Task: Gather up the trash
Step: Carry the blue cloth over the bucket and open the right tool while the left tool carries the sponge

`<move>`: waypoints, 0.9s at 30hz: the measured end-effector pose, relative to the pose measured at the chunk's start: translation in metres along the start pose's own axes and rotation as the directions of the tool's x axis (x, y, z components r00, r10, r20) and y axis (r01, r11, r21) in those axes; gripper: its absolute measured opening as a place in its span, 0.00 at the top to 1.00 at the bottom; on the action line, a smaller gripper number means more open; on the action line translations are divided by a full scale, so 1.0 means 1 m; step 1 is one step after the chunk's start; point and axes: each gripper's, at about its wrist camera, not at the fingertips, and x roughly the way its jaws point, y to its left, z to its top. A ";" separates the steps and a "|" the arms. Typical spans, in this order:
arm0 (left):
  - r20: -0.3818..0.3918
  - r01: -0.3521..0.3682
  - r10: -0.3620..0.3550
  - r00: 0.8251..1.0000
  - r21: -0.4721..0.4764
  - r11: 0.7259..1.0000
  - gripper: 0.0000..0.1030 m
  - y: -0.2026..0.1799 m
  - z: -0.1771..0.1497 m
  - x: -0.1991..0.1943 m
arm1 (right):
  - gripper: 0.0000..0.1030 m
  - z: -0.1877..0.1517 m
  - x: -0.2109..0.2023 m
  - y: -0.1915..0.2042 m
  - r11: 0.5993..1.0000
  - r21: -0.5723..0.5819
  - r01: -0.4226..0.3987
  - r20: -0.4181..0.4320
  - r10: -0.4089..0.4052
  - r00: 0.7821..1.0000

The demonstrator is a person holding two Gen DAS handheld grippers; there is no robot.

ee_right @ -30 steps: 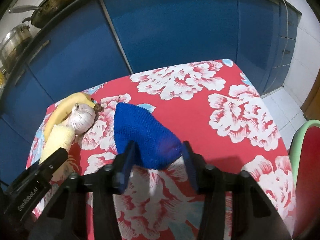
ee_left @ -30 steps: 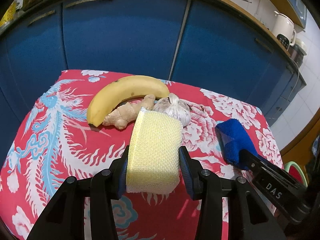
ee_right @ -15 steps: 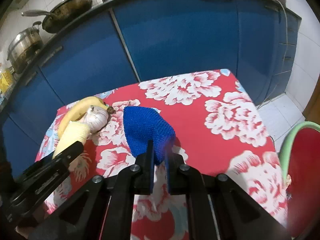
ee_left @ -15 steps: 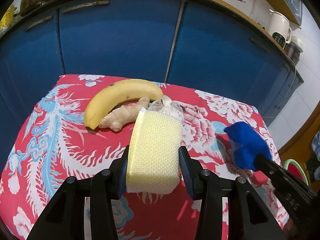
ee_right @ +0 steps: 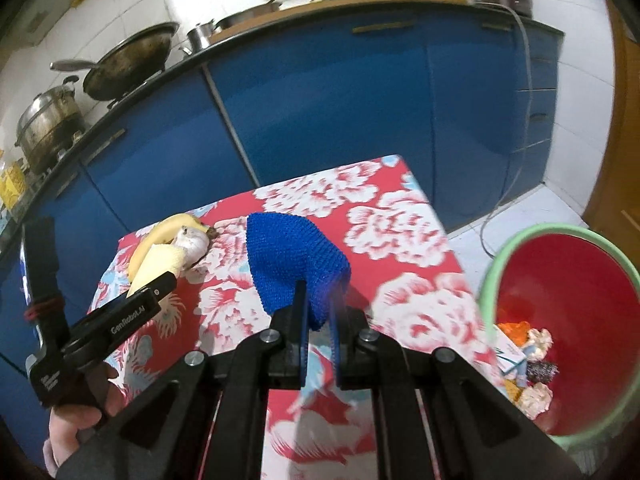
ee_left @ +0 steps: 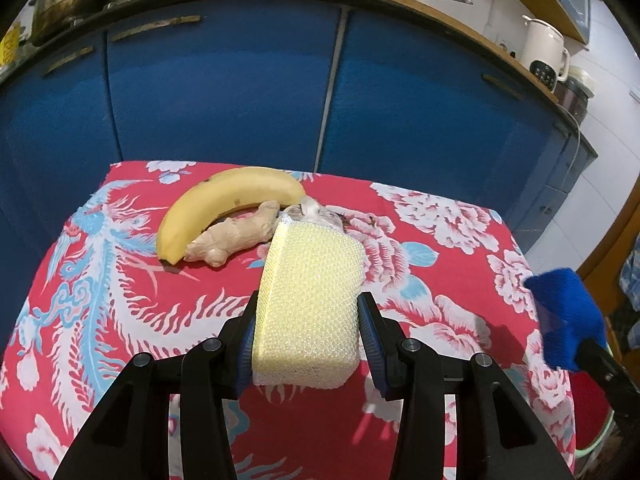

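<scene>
Your left gripper (ee_left: 307,336) clamps the yellow sponge (ee_left: 310,304) above the red tablecloth (ee_left: 120,320) | your right gripper (ee_right: 320,312) pinches the blue cloth (ee_right: 292,256) — near the table's right edge | bin (ee_right: 560,280) open beside — trash inside.

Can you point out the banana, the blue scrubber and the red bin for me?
banana (ee_left: 224,204): left wrist view, middle of its curved body.
blue scrubber (ee_right: 290,258): right wrist view, its knitted top face.
red bin (ee_right: 560,280): right wrist view, bare inner wall.

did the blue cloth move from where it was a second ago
Yes. The blue cloth, pinched in the right gripper, has been lifted off the tablecloth and carried right, away from the banana, toward the bin.
</scene>
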 end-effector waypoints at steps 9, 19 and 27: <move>0.013 0.025 -0.026 1.000 0.044 0.999 0.54 -0.015 -0.005 -0.005 | 0.89 -0.012 -0.040 -0.040 0.995 0.057 0.083 0.037 -0.086 0.996; 0.019 0.050 -0.052 0.998 0.086 0.995 0.54 -0.028 -0.009 -0.011 | 0.89 -0.025 -0.068 -0.088 0.971 0.151 0.186 0.053 -0.196 0.979; 0.021 0.085 -0.088 0.996 0.098 0.991 0.54 -0.036 -0.009 -0.019 | 0.89 -0.040 -0.079 -0.122 0.940 0.230 0.252 0.040 -0.267 0.963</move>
